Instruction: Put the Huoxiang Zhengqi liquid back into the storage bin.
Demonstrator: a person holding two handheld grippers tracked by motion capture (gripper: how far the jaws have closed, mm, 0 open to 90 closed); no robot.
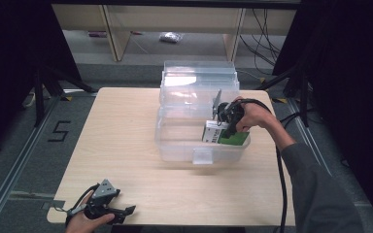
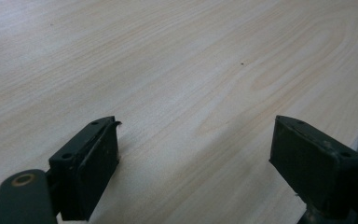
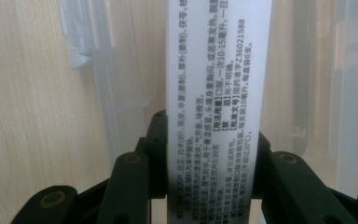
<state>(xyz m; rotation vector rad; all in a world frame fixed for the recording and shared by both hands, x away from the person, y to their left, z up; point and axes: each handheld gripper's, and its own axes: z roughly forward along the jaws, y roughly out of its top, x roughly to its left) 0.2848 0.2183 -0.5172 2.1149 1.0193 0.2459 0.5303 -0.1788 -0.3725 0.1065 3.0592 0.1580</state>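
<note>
A: What carries everything?

B: A pale wooden table [image 1: 126,145]. On its far right part stands a clear plastic bin [image 1: 175,141], its lid [image 1: 199,73] swung back toward the far edge.

A: And inside the bin?

B: A white and green box [image 1: 213,133], at the bin's right end. It leans against the right wall, one end down by the floor of the bin.

A: Who has hold of it?

B: The right gripper [image 1: 228,119]. The right hand [image 1: 252,114] reaches in over the bin's right rim, sleeve trailing off toward the near right corner. In the right gripper view the jaws are clenched on the box [image 3: 219,93], one pressing each side of its narrow printed face, with the bin's clear walls [image 3: 98,93] behind.

A: The other one?

B: The left gripper [image 1: 126,211] lies low at the near left corner of the table, in the left hand [image 1: 85,221], well apart from the bin. Its grey plate sits on top.

A: Clenched too?

B: No, released. In the left gripper view [image 2: 196,154] the jaws stand wide apart, with bare wood [image 2: 191,70] between them.
</note>
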